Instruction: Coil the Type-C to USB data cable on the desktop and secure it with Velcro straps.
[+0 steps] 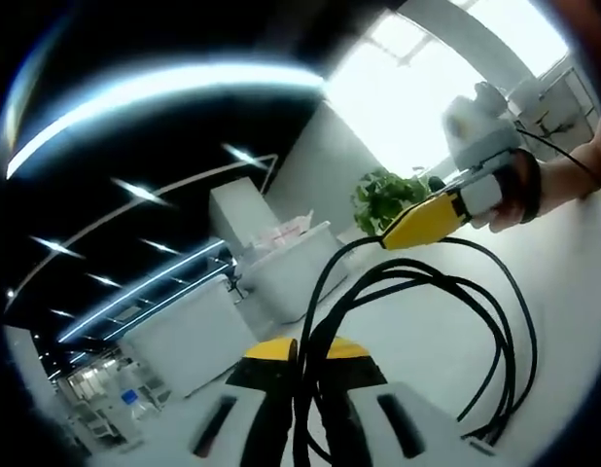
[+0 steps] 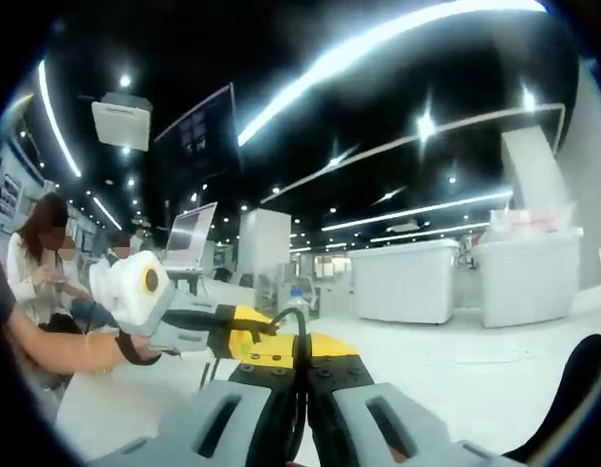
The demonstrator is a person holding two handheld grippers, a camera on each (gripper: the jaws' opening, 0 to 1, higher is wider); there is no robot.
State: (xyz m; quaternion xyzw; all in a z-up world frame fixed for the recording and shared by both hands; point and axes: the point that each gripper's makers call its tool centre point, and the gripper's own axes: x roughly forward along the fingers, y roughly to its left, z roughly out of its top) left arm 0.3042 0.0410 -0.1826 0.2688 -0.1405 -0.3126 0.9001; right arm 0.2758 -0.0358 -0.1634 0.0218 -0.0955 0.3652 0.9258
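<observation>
The black data cable point(image 1: 407, 268) hangs in several loose loops above the white desktop point(image 1: 573, 292). My left gripper point(image 1: 307, 352), with yellow-tipped jaws, is shut on a bundle of its strands. My right gripper point(image 1: 417, 226) comes in from the upper right, held by a hand, and pinches one strand at its yellow tip. In the right gripper view, my right gripper point(image 2: 300, 352) is shut on the cable point(image 2: 300, 379), which arcs over to the left gripper point(image 2: 244, 326) close on the left. The cable's plugs and any Velcro strap are hidden.
Two white storage bins point(image 1: 291, 263) stand on the far side of the desk, with a green plant point(image 1: 383, 195) behind them. A person point(image 2: 43, 253) sits at the left near a monitor point(image 2: 189, 238). A small bottle point(image 2: 296, 297) stands further back.
</observation>
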